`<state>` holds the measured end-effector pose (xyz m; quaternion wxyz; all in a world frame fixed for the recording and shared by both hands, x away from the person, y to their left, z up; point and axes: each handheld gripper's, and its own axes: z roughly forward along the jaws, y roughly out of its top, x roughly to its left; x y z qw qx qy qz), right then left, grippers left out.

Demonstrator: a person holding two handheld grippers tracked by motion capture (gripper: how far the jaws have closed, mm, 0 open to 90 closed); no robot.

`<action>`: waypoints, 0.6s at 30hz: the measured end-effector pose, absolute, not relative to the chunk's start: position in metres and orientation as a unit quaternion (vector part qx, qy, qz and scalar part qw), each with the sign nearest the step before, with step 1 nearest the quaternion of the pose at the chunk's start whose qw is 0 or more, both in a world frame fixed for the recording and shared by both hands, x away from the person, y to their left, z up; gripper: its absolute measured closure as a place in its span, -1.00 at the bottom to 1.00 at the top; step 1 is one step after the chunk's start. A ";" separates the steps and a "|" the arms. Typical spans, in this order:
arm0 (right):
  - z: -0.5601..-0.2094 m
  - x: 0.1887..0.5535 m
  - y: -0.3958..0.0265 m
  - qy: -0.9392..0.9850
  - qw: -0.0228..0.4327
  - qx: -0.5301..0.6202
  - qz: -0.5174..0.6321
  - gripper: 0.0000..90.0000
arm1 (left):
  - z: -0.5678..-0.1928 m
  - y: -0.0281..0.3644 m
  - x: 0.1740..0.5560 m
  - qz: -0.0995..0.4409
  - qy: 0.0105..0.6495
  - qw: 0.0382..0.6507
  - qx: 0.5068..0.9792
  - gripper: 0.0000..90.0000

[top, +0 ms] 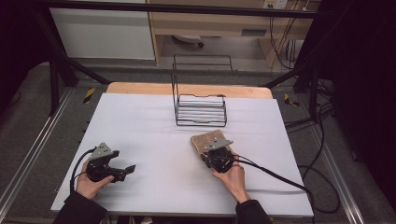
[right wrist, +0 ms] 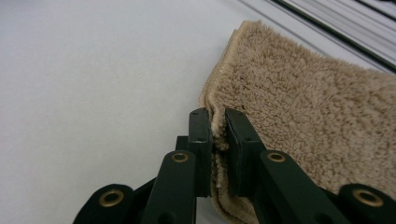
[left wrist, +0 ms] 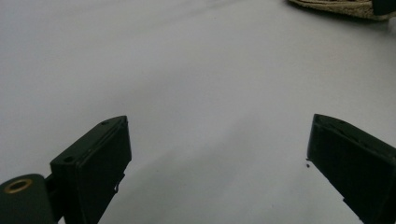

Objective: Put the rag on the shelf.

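Between the right gripper's (right wrist: 218, 122) nearly closed jaws sits the folded edge of the beige towel (right wrist: 308, 116), whose body extends ahead and to that gripper's right. Well apart, the left gripper (left wrist: 219, 140) idles, jaws wide and empty.

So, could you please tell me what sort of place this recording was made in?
Probably a lab or workshop set up for recording demonstrations. A white table stands inside a black metal frame, cables trail over a bare grey floor, and a person holds a camera-carrying gripper in each hand.
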<state>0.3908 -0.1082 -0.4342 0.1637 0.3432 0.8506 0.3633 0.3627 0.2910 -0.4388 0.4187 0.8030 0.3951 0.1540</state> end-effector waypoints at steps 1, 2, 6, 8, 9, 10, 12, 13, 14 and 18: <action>-0.430 0.388 -0.110 0.853 0.158 0.336 0.366 0.82 | -0.439 0.291 0.363 0.154 0.395 0.418 0.803 -0.87; -0.430 0.388 -0.110 0.853 0.158 0.336 0.366 0.82 | -0.439 0.291 0.363 0.154 0.395 0.418 0.803 -0.87; -0.427 0.382 -0.113 0.859 0.136 0.321 0.375 0.82 | -0.439 0.291 0.363 0.154 0.395 0.418 0.803 -0.87; -0.428 0.378 -0.115 0.861 0.125 0.316 0.378 0.82 | -0.439 0.291 0.363 0.154 0.395 0.418 0.803 -0.87; -0.428 0.376 -0.115 0.862 0.120 0.314 0.380 0.82 | -0.439 0.291 0.363 0.154 0.395 0.418 0.803 -0.87; -0.428 0.374 -0.116 0.864 0.115 0.311 0.380 0.81 | -0.439 0.290 0.362 0.154 0.395 0.418 0.803 -0.87; -0.428 0.371 -0.118 0.865 0.105 0.308 0.381 0.81 | -0.439 0.290 0.362 0.154 0.395 0.418 0.803 -0.87; -0.427 0.369 -0.119 0.866 0.101 0.305 0.383 0.81 | -0.438 0.290 0.362 0.154 0.395 0.418 0.803 -0.87; -0.427 0.367 -0.120 0.865 0.098 0.303 0.387 0.81 | -0.439 0.290 0.362 0.153 0.395 0.418 0.803 -0.87; -0.426 0.359 -0.121 0.869 0.081 0.292 0.391 0.80 | -0.439 0.290 0.362 0.153 0.395 0.417 0.804 -0.87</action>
